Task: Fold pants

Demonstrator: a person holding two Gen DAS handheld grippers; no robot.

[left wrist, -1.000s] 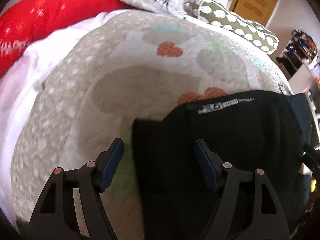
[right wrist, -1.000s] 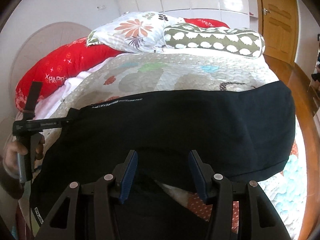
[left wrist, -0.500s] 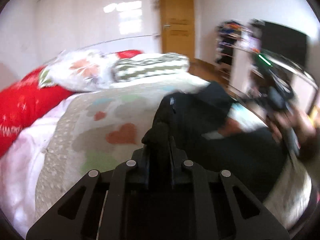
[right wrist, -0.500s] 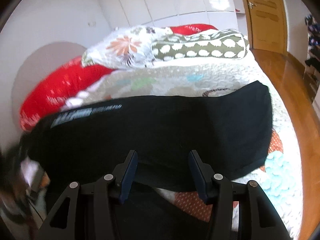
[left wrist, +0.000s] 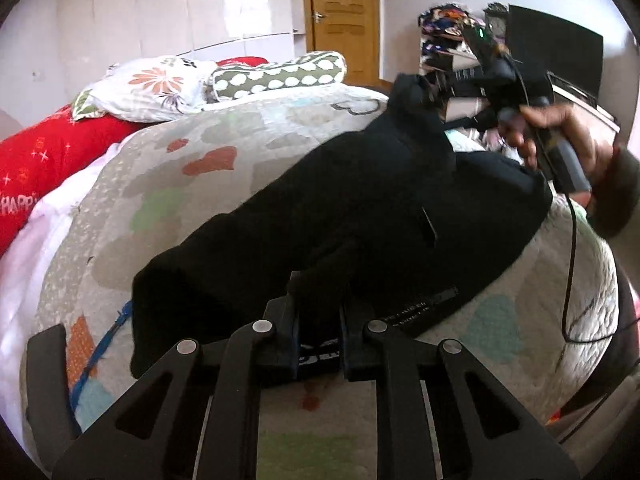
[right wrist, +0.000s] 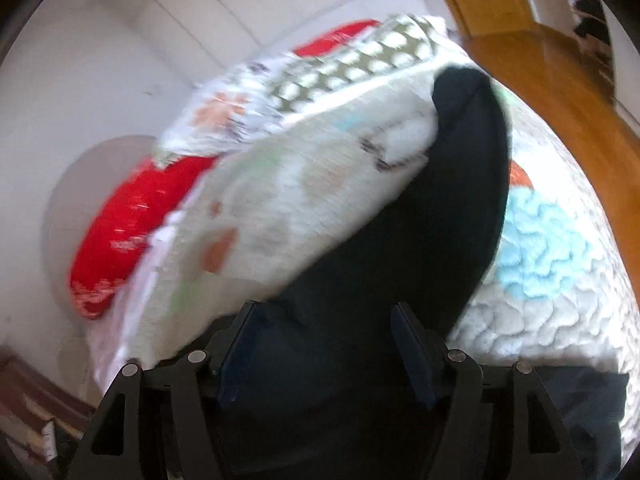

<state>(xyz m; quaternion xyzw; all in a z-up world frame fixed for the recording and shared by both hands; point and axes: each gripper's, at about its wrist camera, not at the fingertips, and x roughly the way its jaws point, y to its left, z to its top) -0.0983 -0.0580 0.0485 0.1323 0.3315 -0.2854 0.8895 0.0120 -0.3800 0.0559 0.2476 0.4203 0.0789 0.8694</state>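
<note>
The black pants (left wrist: 352,216) lie across the patterned quilt (left wrist: 208,184) on the bed. My left gripper (left wrist: 318,320) is shut on a bunch of the pants' near edge. In the left wrist view the right gripper (left wrist: 516,92), held in a hand, hovers at the pants' far right end, with the cloth raised up to it. In the blurred right wrist view my right gripper (right wrist: 324,344) stands open, with the black pants (right wrist: 420,248) lying between and under its fingers.
Red, floral and green dotted pillows (left wrist: 276,74) line the bed's head. A wooden door (left wrist: 344,20) and a cluttered shelf with a dark screen (left wrist: 556,48) stand at the right. Wooden floor (right wrist: 560,92) runs beside the bed. A cable (left wrist: 570,272) hangs from the right gripper.
My left gripper closed on the pants' edge and carried it over, folding the pants. The right gripper swung and tilted, its view now blurred, and stays open.
</note>
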